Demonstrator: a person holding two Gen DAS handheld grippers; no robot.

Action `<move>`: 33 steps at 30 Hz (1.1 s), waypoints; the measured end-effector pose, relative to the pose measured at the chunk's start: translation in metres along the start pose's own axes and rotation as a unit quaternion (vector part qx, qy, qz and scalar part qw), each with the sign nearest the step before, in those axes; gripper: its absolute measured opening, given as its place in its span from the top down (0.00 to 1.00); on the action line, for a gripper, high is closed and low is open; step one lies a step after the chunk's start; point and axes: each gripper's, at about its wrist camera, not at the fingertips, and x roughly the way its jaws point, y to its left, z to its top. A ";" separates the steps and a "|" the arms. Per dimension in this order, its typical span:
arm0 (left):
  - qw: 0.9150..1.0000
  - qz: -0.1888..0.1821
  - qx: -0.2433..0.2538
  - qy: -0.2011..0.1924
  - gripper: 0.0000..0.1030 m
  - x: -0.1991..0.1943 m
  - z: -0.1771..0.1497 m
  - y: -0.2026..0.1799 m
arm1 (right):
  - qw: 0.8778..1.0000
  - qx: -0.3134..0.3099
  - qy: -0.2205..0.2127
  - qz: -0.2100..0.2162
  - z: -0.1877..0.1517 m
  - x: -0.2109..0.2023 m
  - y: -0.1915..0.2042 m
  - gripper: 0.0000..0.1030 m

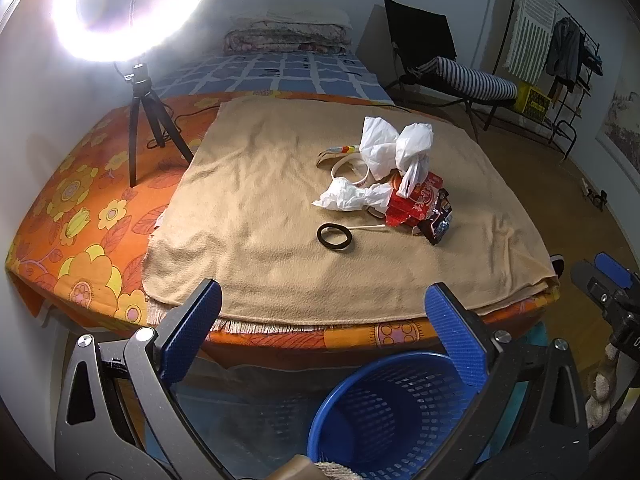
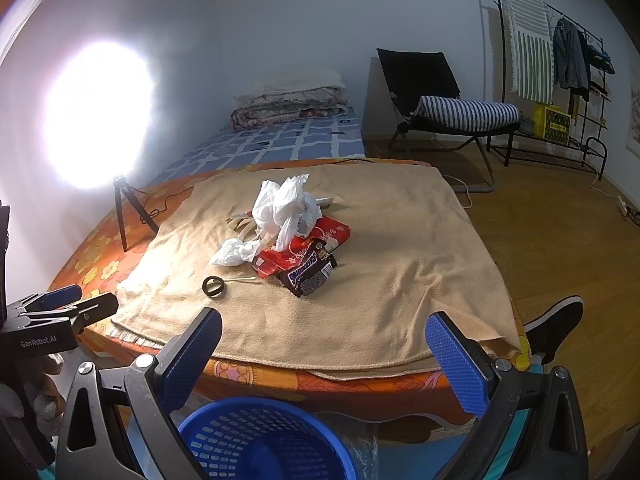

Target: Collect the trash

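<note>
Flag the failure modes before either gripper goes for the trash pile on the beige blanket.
1. The white plastic bag drapes over the red box, so pulling it may drag the box and the Snickers wrapper along.
2. The thin stick and black ring lie flat on the soft blanket; jaws may pinch fabric instead.
3. The blue basket sits below the bed edge, so light items released early could miss it.
</note>
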 end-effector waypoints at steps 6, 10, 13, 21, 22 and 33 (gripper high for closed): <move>1.000 -0.001 0.003 0.007 0.00 0.013 -0.007 0.004 | 1.000 -0.002 0.003 -0.003 0.000 0.006 -0.003 0.00; 1.000 -0.001 0.002 0.018 0.00 0.021 -0.005 0.004 | 1.000 -0.003 0.008 -0.005 0.001 0.013 -0.006 0.00; 1.000 -0.003 0.000 0.024 0.00 0.026 -0.003 0.004 | 1.000 -0.004 0.010 -0.005 0.002 0.018 -0.008 0.00; 0.999 0.007 0.008 0.036 0.00 0.049 0.001 0.002 | 1.000 -0.009 -0.003 0.013 0.007 0.031 -0.015 0.00; 0.999 0.009 0.006 0.039 0.00 0.053 0.002 0.002 | 1.000 -0.014 -0.007 0.019 0.009 0.033 -0.015 0.00; 0.999 0.003 0.000 0.052 0.07 0.101 0.015 0.011 | 0.997 -0.065 -0.011 0.050 0.045 0.067 -0.012 0.00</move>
